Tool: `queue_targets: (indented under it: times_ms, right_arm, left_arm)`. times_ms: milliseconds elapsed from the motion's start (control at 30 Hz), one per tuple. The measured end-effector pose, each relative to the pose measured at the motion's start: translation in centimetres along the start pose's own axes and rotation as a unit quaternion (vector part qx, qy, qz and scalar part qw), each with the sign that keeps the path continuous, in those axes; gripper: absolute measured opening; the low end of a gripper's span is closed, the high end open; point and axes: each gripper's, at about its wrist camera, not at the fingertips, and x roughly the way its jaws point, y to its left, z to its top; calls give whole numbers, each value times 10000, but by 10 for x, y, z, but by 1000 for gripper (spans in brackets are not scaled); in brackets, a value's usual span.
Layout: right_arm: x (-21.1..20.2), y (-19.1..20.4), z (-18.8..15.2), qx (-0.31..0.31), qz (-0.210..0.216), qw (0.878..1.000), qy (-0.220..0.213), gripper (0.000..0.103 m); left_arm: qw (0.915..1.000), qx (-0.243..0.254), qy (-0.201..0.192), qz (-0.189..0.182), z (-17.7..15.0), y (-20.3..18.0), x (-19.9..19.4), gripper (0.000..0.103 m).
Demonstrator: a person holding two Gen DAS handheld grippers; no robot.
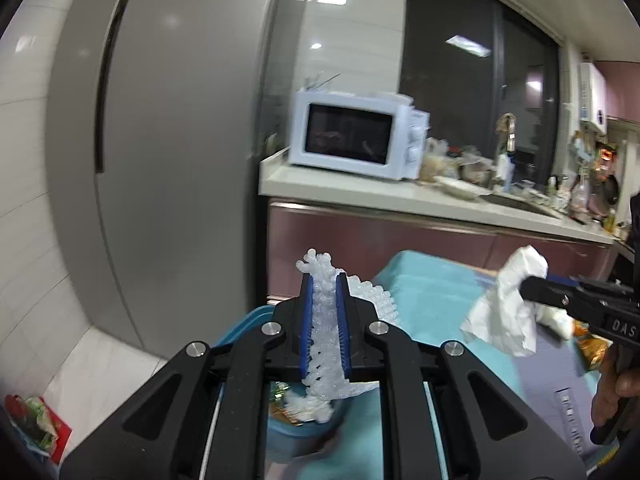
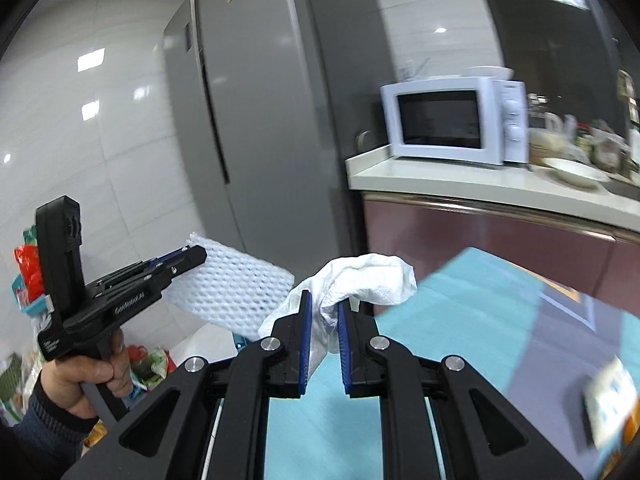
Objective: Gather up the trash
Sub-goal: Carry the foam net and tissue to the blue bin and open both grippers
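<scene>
My left gripper is shut on a white foam net sleeve and holds it above a blue bin that has wrappers and tissue inside. The sleeve and the left gripper also show in the right wrist view. My right gripper is shut on a crumpled white paper towel, held in the air over the teal table cover. In the left wrist view the right gripper and the towel are at the right.
A grey fridge stands behind the bin. A counter carries a white microwave and clutter. An orange snack wrapper lies on the table at the right. Bags of packaging lie on the floor at the left.
</scene>
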Motion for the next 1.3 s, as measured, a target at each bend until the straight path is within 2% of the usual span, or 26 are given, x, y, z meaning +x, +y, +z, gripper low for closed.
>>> queue_targets:
  times_ms: [167, 333, 633, 900, 1067, 1133, 1200, 1300]
  right_arm:
    - [64, 17, 14, -233, 151, 9989, 385, 11]
    - [129, 26, 15, -323, 85, 9951, 933, 11]
    - [231, 34, -4, -465, -144, 9752, 2159, 11]
    - [271, 37, -21, -623, -347, 9592, 2737, 11]
    - [283, 35, -20, -576, -438, 9527, 2952, 20]
    - [287, 32, -18, -490, -411, 9519, 2996, 24]
    - [290, 30, -18, -437, -397, 9500, 3065, 33]
    - [293, 27, -17, -354, -381, 9501, 3075, 36]
  left_arm:
    - [9989, -75, 343, 304, -18, 32, 28, 11]
    - [9959, -181, 734, 490, -39, 49, 67, 12]
    - [9883, -267, 1361, 642, -67, 63, 135, 12]
    - [9817, -146, 1749, 737, -78, 60, 186, 12]
    - [9774, -86, 1957, 796, -79, 51, 211, 14]
    - [9770, -95, 1960, 829, -80, 50, 212, 18]
    - [9762, -109, 2004, 820, -82, 50, 213, 32]
    - [9762, -86, 1985, 868, -83, 48, 212, 39]
